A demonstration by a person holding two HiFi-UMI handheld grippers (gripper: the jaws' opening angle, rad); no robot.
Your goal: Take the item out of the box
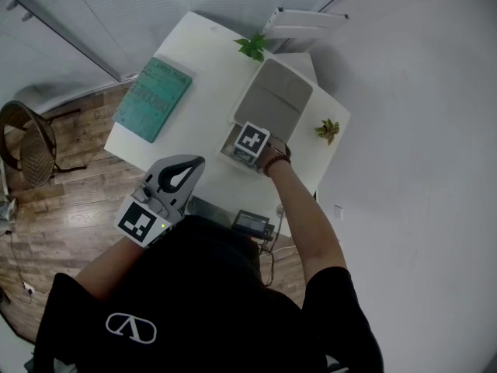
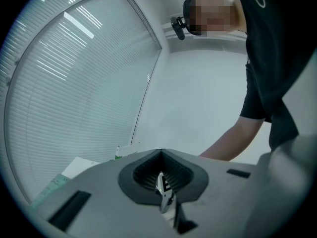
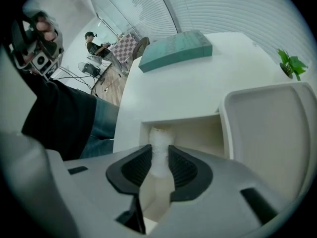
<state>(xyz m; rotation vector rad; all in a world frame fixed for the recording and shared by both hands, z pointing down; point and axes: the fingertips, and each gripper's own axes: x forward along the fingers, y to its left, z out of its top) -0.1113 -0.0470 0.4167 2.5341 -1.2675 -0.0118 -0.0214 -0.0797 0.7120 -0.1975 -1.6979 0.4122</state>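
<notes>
Head view: the right gripper (image 1: 243, 155) reaches into the near end of the open box (image 1: 231, 148) on the white table (image 1: 210, 68). The box's lid (image 1: 273, 99) lies folded back on the far side. A teal book (image 1: 153, 98) lies to the left. The left gripper (image 1: 194, 164) is held off the table's near edge.

Left gripper view: the left gripper (image 2: 161, 153) has its jaws together, with nothing between them.

Right gripper view: the right gripper (image 3: 159, 155) clamps the white item (image 3: 159, 140), which stands inside the box (image 3: 198, 128).

bright even light through window blinds (image 2: 74, 88), soft shadows, strong fisheye bending, dark vignetted corners
</notes>
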